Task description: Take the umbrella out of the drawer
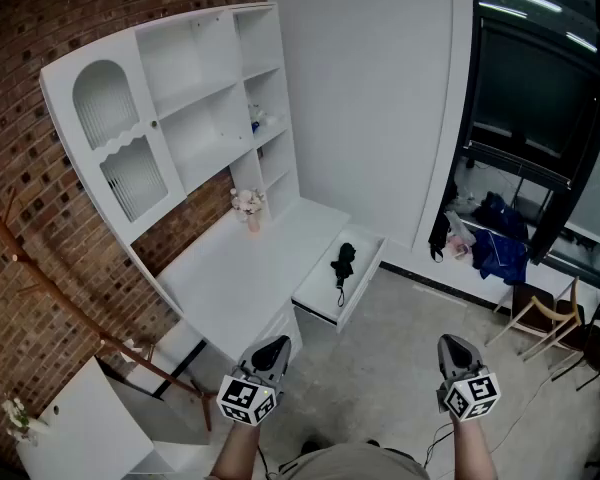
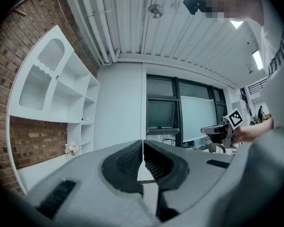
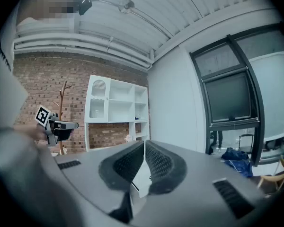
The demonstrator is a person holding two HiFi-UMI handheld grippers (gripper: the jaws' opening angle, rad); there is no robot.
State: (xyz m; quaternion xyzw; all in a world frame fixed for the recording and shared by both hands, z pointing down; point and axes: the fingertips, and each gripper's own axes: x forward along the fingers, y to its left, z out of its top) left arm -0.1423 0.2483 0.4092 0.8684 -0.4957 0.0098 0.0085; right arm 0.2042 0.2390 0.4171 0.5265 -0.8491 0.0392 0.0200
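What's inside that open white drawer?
A folded black umbrella lies in the drawer, with its thin strap trailing out. Nothing else shows on the white bottom. Any part of the drawer still under the desk top is covered.

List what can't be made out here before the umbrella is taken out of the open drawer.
- Umbrella: small and dark in the head view, details indistinct; neither gripper view shows it.
- Drawer: its rear lies under the desktop, head view.
- Blue item on the hutch: too small to name, head view.
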